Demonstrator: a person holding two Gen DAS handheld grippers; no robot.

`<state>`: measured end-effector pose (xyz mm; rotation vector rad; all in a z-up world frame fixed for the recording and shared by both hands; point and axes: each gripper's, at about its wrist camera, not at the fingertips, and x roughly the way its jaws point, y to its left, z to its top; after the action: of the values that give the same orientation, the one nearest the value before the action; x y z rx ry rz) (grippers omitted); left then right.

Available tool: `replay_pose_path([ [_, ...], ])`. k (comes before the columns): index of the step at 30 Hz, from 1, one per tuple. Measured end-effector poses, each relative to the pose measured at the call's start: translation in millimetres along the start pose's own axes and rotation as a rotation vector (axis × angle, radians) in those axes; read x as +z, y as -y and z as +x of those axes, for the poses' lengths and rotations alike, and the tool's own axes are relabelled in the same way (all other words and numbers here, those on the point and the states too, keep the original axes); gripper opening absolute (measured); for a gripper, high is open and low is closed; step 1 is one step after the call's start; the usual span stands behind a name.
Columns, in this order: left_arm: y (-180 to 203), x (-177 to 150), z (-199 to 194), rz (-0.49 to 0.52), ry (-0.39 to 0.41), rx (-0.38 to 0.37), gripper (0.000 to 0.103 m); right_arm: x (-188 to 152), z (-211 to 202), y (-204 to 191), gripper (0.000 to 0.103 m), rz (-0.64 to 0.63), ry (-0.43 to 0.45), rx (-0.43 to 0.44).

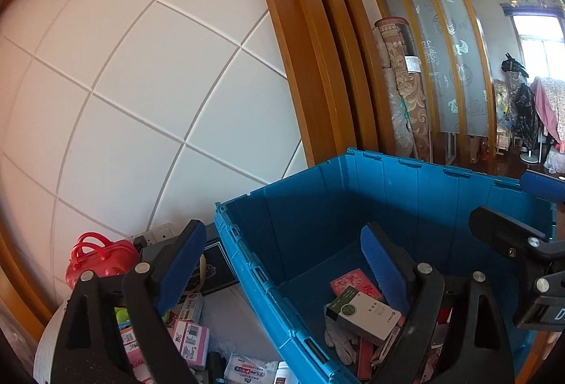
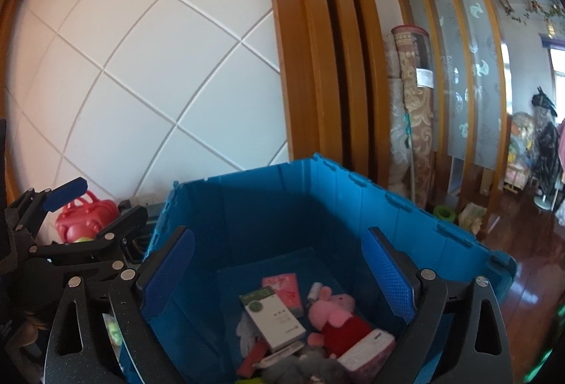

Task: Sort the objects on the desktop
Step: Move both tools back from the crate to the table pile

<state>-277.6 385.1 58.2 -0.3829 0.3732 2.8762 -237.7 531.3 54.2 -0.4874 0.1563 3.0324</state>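
Crate [image 2: 282, 207] first: your blue plastic bin stands open-topped against the white tiled wall [image 1: 141, 83], and both tools hang over it. Your right tool [image 2: 279, 281] is released, its blue pads spread wide with nothing between them, aimed down into the crate's interior. Below it, on the crate floor, lie a white and green box [image 2: 273, 318] at about 6 o'clock, a pink box [image 2: 286, 288] just behind it and touching it, and a pink pig plush [image 2: 335, 313] in a red dress toward 5 o'clock, resting against a white and pink carton [image 2: 367, 348]. A white glove [image 2: 247, 331] lies beside the white and green box at 7 o'clock.

Your left tool [image 1: 282, 274] is also released, jaws wide and empty. It straddles the crate's near left wall: one pad sits outside over the tabletop clutter, the other inside over the boxes. Outside the crate at 7 o'clock of the left view you have a pink barcode packet [image 1: 192, 338], a tissue pack [image 1: 247, 370], and farther back a red toy handbag [image 1: 102, 260] near the wall. A dark box [image 1: 215, 264] stands just beside the crate's outer wall.
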Motion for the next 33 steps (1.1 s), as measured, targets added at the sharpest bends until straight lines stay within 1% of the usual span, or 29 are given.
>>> replay_pose_path([
  [4,-10,-8,-3,-0.027,-0.012,0.023,0.090,-6,3,-6,0.097,-0.005,-0.019,0.026],
  [14,-26,-26,-19,-0.066,-0.029,0.090,0.090,-14,2,-21,0.098,-0.034,-0.021,0.074],
  [21,-34,-41,-32,-0.075,-0.043,0.137,0.090,-20,-4,-34,0.098,-0.057,-0.021,0.130],
  [27,-57,-59,-45,-0.107,-0.068,0.179,0.090,-23,-10,-56,0.099,-0.079,-0.010,0.187],
  [33,-86,-77,-56,-0.131,-0.085,0.221,0.090,-27,-18,-83,0.099,-0.121,-0.011,0.219],
])
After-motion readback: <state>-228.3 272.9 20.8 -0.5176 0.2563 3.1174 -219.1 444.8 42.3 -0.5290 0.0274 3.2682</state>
